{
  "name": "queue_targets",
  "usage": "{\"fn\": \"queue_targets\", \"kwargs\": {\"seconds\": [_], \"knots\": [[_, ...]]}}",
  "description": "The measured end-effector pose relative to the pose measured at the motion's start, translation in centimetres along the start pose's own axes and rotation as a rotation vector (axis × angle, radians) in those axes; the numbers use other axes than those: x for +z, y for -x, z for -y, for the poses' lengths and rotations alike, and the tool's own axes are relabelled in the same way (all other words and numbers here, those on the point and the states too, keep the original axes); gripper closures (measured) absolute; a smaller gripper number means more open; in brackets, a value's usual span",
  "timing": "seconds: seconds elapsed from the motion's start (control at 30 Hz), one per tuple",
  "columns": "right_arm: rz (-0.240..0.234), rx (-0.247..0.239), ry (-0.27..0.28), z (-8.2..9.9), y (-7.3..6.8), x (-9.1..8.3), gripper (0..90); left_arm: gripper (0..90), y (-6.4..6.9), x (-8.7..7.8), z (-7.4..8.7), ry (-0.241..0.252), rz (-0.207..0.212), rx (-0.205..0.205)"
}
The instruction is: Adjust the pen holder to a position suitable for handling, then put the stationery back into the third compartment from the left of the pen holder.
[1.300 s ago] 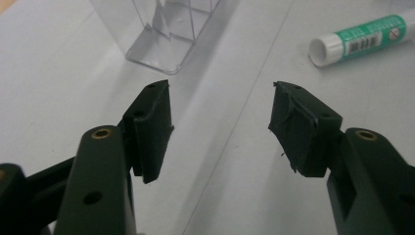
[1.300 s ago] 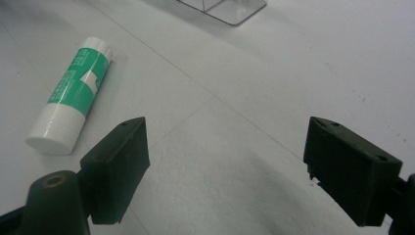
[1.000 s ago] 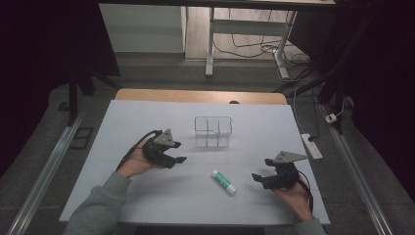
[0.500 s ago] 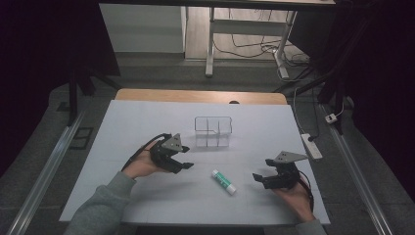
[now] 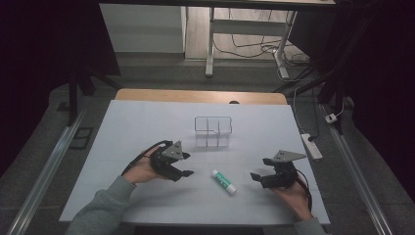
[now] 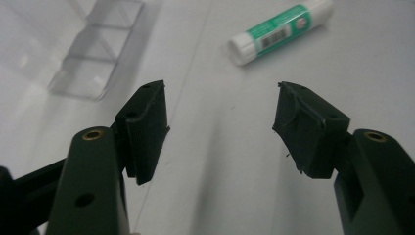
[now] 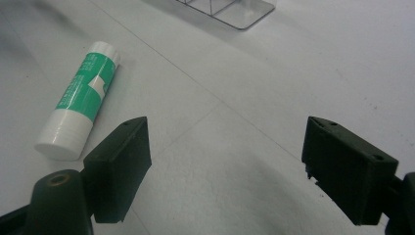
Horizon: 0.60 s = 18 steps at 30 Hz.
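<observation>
- Left gripper [image 6: 220, 117]: jaws spread wide, nothing between them, bare worktop [image 6: 220, 196] below the gap.
- From the left gripper view, the glue stick [image 6: 281, 29] lies just beyond the jaws, up and a little right of the gap, white cap end pointing toward the left jaw side.
- Same view, a clear divided tray [image 6: 93, 54] sits off to the upper left, apart from the jaws.
- Right gripper [image 7: 225, 161]: jaws also released, wide apart, holding nothing, hovering over plain worktop.
- In the right gripper view the glue stick [image 7: 80, 98] lies just ahead of the left jaw, not touching it, white cap nearest the camera, green label along the body.
- A corner of the clear tray [image 7: 235, 12] peeks in at the top of that view, well beyond the jaws.
- From above: the left gripper [image 5: 183, 171] sits in the person's left hand [image 5: 142, 169], jaws aimed right toward the glue stick [image 5: 223, 181].
- The right gripper [image 5: 262, 177] is in the right hand [image 5: 293, 193], jaws aimed left at the same stick.
- The stick lies flat on the white worktop [image 5: 147, 127] between the two grippers, touching neither, angled diagonally.
- The tray [image 5: 213, 131] stands farther back, near the middle of the worktop, well apart from both grippers.
- Grey sleeve [image 5: 98, 210] comes in at the lower left.
</observation>
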State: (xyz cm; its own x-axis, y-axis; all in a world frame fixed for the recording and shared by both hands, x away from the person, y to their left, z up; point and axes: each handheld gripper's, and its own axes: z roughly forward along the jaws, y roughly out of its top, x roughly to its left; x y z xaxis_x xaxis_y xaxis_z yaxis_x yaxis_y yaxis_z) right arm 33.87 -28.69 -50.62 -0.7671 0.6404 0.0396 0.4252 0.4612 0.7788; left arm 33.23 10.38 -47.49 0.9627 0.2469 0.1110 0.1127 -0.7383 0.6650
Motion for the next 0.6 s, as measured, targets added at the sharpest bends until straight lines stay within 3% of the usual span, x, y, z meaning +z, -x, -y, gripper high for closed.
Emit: {"fn": "queue_targets", "kwargs": {"seconds": [0.27,0.6], "knots": [[0.007,-0.006,-0.010,-0.1,-0.1,0.2,18.2,35.8,0.5,1.3,-3.4,0.041,0.071,0.113],[0.005,-0.003,-0.008,-0.1,0.0,0.1,18.1,35.0,1.0,3.1,-4.9,0.018,0.123,0.167]]}}
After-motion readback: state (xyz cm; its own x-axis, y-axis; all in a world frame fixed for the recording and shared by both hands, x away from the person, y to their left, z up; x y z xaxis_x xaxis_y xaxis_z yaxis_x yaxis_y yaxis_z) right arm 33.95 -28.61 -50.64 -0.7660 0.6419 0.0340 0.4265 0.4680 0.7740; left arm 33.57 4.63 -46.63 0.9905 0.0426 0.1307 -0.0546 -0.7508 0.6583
